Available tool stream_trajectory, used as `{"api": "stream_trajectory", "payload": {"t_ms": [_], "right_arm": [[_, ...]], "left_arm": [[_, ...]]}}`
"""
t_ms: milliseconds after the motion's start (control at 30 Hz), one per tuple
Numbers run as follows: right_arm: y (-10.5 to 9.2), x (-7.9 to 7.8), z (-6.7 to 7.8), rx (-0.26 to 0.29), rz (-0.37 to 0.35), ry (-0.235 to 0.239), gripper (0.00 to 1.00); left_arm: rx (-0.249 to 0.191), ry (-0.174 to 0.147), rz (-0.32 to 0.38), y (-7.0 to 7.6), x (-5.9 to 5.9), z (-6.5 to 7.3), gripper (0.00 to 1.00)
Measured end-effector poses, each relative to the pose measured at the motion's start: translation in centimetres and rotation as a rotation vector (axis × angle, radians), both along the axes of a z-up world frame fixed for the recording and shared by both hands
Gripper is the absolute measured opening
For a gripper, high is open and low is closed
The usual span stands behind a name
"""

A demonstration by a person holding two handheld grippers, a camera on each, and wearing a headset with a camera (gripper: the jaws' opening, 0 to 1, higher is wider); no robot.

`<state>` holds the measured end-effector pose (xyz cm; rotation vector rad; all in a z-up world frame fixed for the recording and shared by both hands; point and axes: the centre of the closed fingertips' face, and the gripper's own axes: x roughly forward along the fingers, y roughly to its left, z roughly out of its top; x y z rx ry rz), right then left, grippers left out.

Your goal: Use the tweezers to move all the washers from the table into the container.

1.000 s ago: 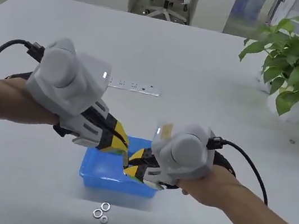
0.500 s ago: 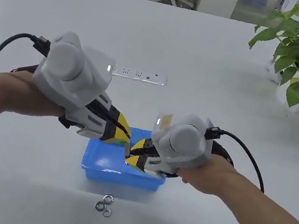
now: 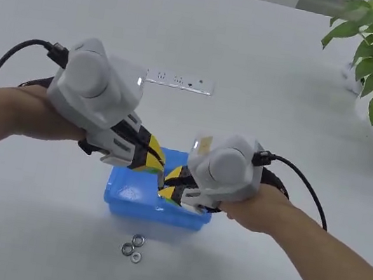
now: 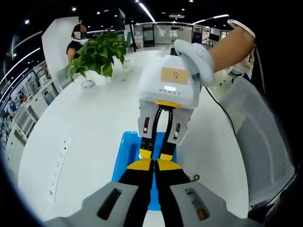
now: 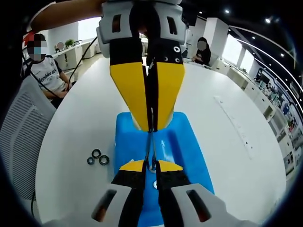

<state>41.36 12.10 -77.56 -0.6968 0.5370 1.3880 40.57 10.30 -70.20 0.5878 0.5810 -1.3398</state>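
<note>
1. The white table [image 3: 286,92] is bearing everything.
2. The blue container [image 3: 127,198] is sitting on it, under both my grippers.
3. My left gripper [image 4: 154,164] and right gripper [image 5: 151,166] are meeting tip to tip, each one's jaws pressing together on the tweezers [image 5: 151,137].
4. The tweezers are spanning between them, above the container.
5. Three washers [image 3: 133,246] are lying clustered on the table, just beside the container.
</note>
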Motion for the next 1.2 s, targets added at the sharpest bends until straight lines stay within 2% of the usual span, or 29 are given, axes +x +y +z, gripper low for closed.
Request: {"api": "stream_trajectory", "payload": {"t_ms": [333,667,1000,1200], "right_arm": [[0.08,0.28,-0.35,-0.001,0.001,-0.007,0.10],[0.11,0.21,-0.36,-0.008,0.011,-0.005,0.10],[0.10,0.15,-0.30,-0.011,0.015,-0.013,0.11],[0.12,0.05,0.12,-0.006,0.017,-0.021,0.11]], "left_arm": [[-0.003,-0.007,0.005,0.04,0.33,-0.32,0.05],[-0.005,0.002,0.005,0.05,0.18,-0.35,0.06],[0.013,-0.009,-0.004,0.19,0.10,-0.49,0.06],[0.012,-0.017,-0.007,0.16,-0.13,-0.07,0.06]]}}
